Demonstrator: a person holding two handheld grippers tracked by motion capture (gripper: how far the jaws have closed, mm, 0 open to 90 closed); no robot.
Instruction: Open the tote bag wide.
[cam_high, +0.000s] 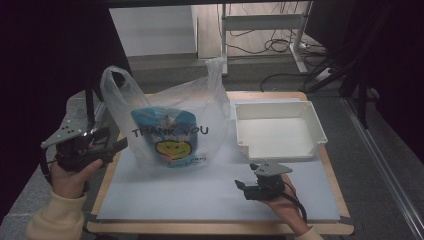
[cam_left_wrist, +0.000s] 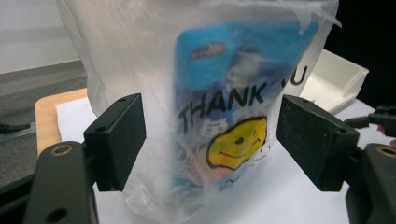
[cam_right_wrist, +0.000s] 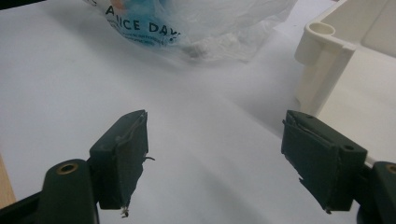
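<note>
A clear plastic bag (cam_high: 167, 120) printed THANK YOU with a yellow smiley stands upright on the white mat, a blue packet (cam_high: 162, 120) inside it. My left gripper (cam_high: 112, 147) is open at the bag's left side; in the left gripper view the bag (cam_left_wrist: 210, 107) fills the gap between its spread jaws, which stand apart from it. My right gripper (cam_high: 241, 186) rests low on the mat in front of the white tray (cam_high: 310, 112), open with nothing between its jaws. The right gripper view shows the bag's lower edge (cam_right_wrist: 196, 28) ahead and the tray's corner (cam_right_wrist: 322, 60) at right.
The white mat (cam_high: 200, 195) covers a wooden table (cam_high: 107, 182). The tray is empty and sits at the back right. Beyond the table are a desk frame and cables (cam_high: 270, 45) on the floor.
</note>
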